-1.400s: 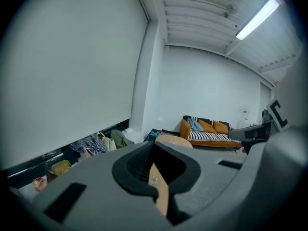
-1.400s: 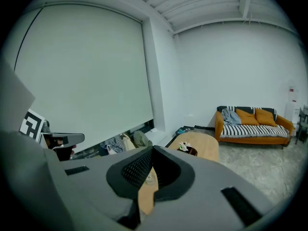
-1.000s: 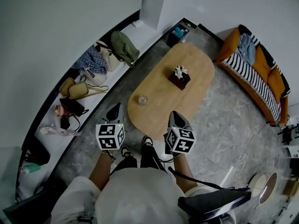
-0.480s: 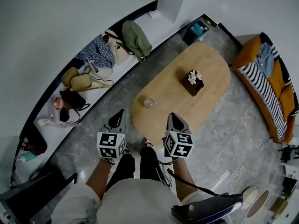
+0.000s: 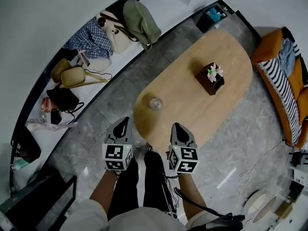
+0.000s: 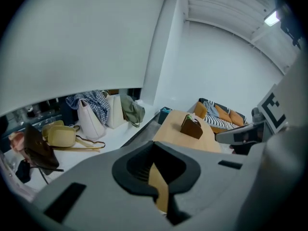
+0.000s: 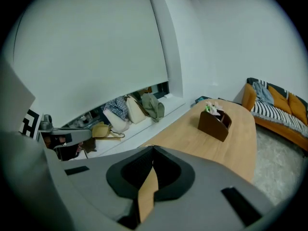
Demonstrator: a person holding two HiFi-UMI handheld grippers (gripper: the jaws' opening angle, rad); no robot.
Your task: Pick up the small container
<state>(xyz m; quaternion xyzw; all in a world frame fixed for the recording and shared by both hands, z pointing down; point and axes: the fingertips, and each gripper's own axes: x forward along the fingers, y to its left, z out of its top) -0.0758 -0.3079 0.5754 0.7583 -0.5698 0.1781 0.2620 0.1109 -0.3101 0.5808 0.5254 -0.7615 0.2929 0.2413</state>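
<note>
The small clear container [image 5: 155,103] stands at the near end of the table [image 5: 192,110], ahead of and between the left tool [image 5: 122,125] and right tool [image 5: 176,129]; both tools are closed and empty; neither looks clearly nearer.

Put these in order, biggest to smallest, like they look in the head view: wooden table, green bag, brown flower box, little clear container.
1. wooden table
2. green bag
3. brown flower box
4. little clear container
The bag lies farther from the camera than the box, so their real sizes may compare differently.
</note>
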